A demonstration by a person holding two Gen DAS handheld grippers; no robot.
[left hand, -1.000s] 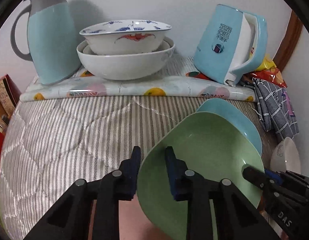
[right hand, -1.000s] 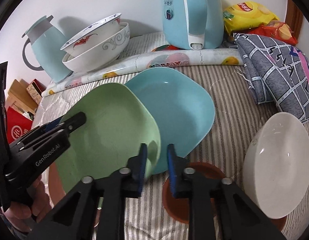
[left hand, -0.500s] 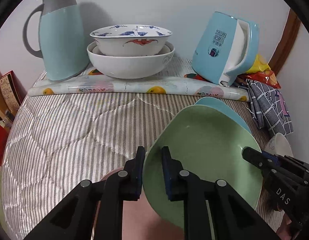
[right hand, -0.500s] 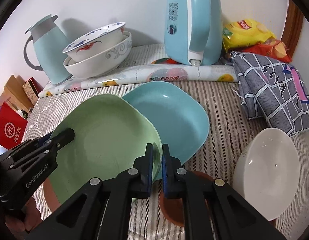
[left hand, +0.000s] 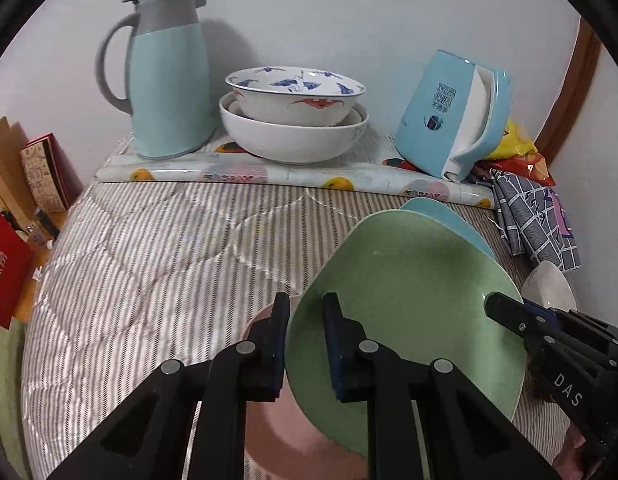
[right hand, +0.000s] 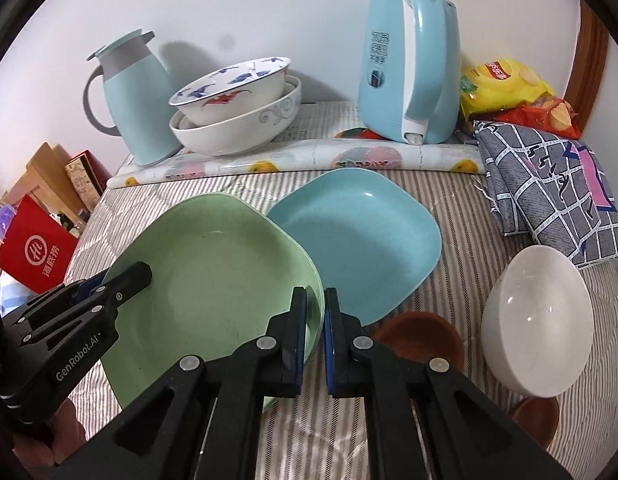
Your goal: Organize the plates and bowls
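Note:
A green square plate (left hand: 409,304) (right hand: 213,280) is held off the bed by both grippers. My left gripper (left hand: 305,340) is shut on its left rim; it also shows in the right wrist view (right hand: 121,284). My right gripper (right hand: 315,328) is shut on its right rim; it also shows in the left wrist view (left hand: 509,316). A blue square plate (right hand: 357,236) (left hand: 445,216) lies behind it. A pink plate (left hand: 285,432) lies under the green one. A white bowl (right hand: 537,320) and two brown saucers (right hand: 421,340) sit at the right.
At the back, two stacked bowls (left hand: 293,116) stand between a blue jug (left hand: 165,76) and a blue kettle (left hand: 449,116) on a rolled mat (left hand: 269,176). A checked cloth (right hand: 549,184) and snack bags (right hand: 505,88) lie right. Boxes (right hand: 37,256) sit left of the striped bed (left hand: 149,248).
Both grippers have closed on the green plate's rims and lifted it slightly; both views have pulled back and up.

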